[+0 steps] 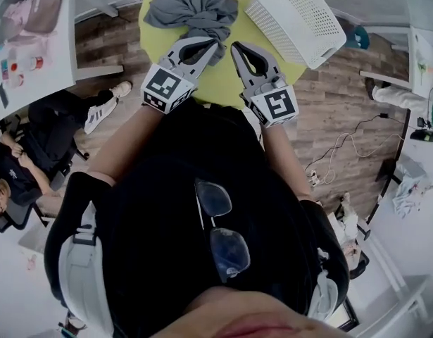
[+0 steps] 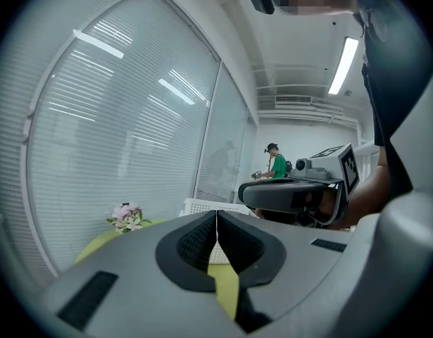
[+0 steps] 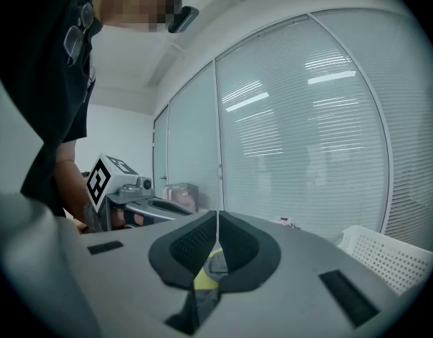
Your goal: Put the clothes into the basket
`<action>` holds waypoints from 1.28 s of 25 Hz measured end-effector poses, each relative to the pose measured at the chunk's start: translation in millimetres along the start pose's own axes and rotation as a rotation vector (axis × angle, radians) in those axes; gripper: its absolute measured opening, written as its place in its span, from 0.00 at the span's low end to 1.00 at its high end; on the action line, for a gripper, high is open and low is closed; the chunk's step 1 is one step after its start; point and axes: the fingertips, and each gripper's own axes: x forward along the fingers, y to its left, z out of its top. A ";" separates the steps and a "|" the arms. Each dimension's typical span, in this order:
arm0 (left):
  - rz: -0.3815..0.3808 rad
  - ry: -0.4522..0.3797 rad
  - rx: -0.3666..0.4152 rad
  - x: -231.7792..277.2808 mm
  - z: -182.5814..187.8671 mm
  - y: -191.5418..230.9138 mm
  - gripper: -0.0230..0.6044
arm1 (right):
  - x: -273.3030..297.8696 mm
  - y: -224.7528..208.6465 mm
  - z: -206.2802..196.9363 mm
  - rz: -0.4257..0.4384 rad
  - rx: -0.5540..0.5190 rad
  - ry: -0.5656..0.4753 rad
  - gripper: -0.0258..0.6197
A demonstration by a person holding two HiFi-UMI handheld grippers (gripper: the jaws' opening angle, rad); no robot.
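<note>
Two closed, empty tools, the left gripper (image 1: 215, 43) and right gripper (image 1: 235, 47), hover near the crumpled grey garment (image 1: 191, 9) on the round lime-green table (image 1: 223, 83), beside the white perforated plastic basket (image 1: 300, 16).

yellow-green table (image 1: 223, 84), grey clothes (image 1: 191, 9), white basket (image 1: 293, 16) on it

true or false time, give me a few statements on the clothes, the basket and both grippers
1. The grey garment lies inside the white basket. False: it is crumpled on the yellow-green table, beside the basket.
2. The left gripper has its jaws together with nothing between them. True.
3. The right gripper grips the garment. False: its jaws are together on nothing.
4. In the head view the basket sits to the right of the garment. True.
</note>
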 end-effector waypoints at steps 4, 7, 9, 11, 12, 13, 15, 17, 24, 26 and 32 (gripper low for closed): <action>0.104 0.016 -0.039 12.8 -10.1 22.7 0.05 | 20.1 -15.1 -17.7 0.074 -0.031 0.004 0.09; 0.187 0.035 -0.052 22.1 -19.6 44.1 0.05 | 37.6 -27.3 -33.0 0.122 -0.037 0.010 0.09; 0.247 0.056 -0.073 29.0 -29.0 58.7 0.05 | 48.4 -36.7 -40.2 0.144 -0.035 0.014 0.09; 0.312 0.073 -0.111 34.2 -39.3 71.9 0.05 | 57.9 -45.3 -49.6 0.168 -0.029 0.032 0.09; 0.344 0.077 -0.134 35.5 -44.8 78.3 0.05 | 63.0 -48.5 -54.7 0.181 -0.026 0.041 0.09; 0.375 0.081 -0.156 36.7 -50.7 84.5 0.05 | 68.1 -51.4 -59.8 0.193 -0.024 0.050 0.09; 0.424 0.098 -0.196 40.6 -64.2 96.0 0.05 | 78.3 -57.8 -68.5 0.211 -0.020 0.063 0.09; 0.465 0.129 -0.236 47.1 -80.5 106.6 0.06 | 87.9 -64.9 -74.0 0.222 -0.014 0.070 0.09; 0.584 0.291 -0.445 70.8 -150.9 136.2 0.21 | 108.4 -82.6 -88.7 0.273 0.011 0.097 0.09; 0.613 0.341 -0.488 75.6 -168.5 142.1 0.26 | 113.5 -86.0 -96.2 0.285 0.020 0.116 0.09; 0.697 0.455 -0.603 86.2 -212.6 160.1 0.50 | 122.5 -97.3 -110.0 0.303 0.026 0.153 0.09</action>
